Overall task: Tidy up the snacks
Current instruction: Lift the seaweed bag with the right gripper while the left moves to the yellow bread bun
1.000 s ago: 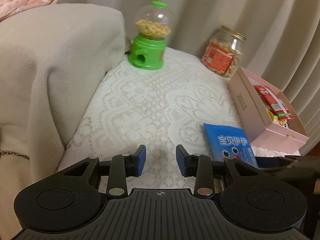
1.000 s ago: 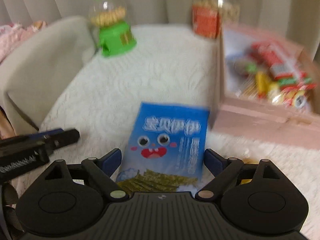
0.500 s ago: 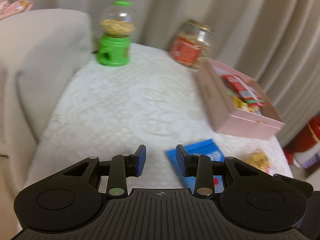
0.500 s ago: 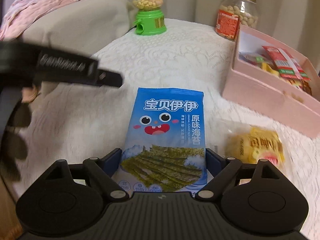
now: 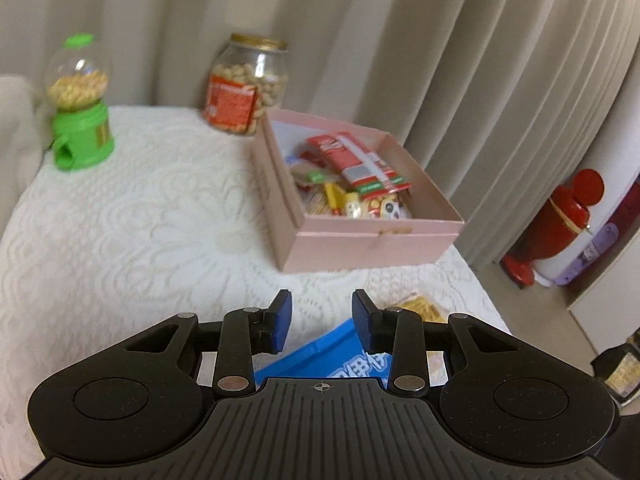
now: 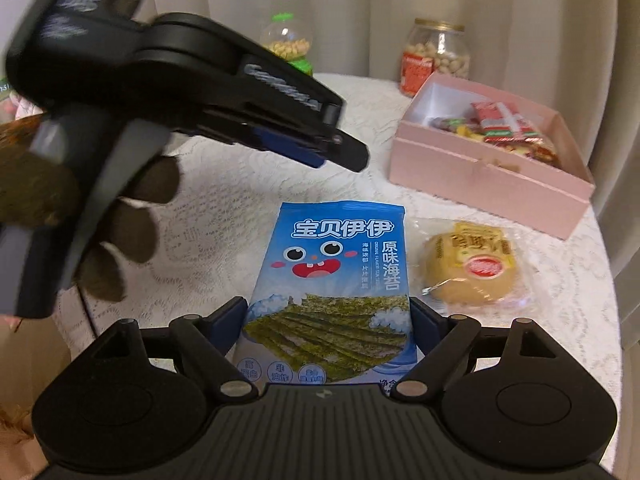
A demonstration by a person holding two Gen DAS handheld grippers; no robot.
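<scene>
Right now the right gripper (image 6: 328, 320) straddles a blue seaweed packet (image 6: 334, 276) on the lace table, jaws wide, gripping nothing. The left gripper (image 5: 321, 320) hovers half-open, empty. Squeezing could buckle the slippery packet. The pink box (image 6: 480, 178) waits at two o'clock.

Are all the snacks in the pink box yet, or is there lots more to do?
Some are done: the pink box already holds several red and yellow packets. In hand: the right gripper has its fingers either side of the blue seaweed bag, which lies on the table. Left: that bag and the round yellow cake beside it. The left gripper is open and empty.
</scene>
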